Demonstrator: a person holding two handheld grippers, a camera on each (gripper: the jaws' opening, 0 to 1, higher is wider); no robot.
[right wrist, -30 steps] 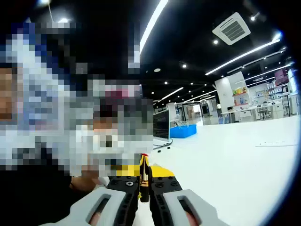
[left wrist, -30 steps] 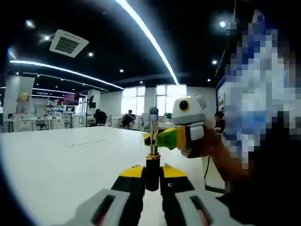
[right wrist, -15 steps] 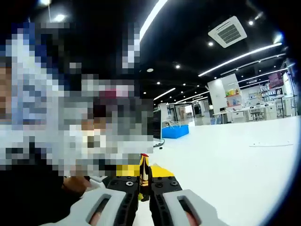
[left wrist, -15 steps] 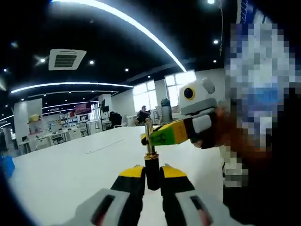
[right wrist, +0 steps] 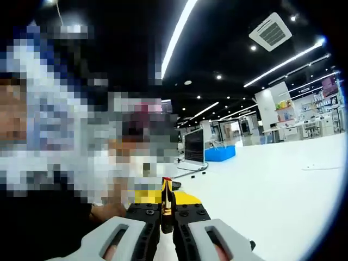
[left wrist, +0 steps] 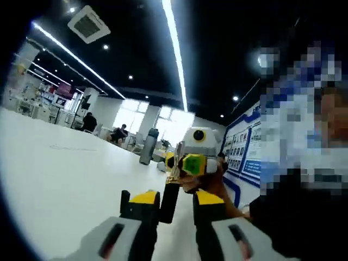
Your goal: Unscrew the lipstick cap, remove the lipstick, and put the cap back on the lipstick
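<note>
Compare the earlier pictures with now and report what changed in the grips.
No grip changed. The left gripper still clamps the black lipstick base, and the right gripper still pinches the lipstick's upper part; nothing was taken or released. The left gripper view has rolled and swung, so the white table now slopes across it, which is camera motion. The right gripper view barely shifted.

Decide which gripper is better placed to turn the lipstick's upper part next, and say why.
Probably the right. The right gripper has its fingers shut on the lipstick's gold upper part, free to twist, while the left gripper clamps the black base as an anchor.
</note>
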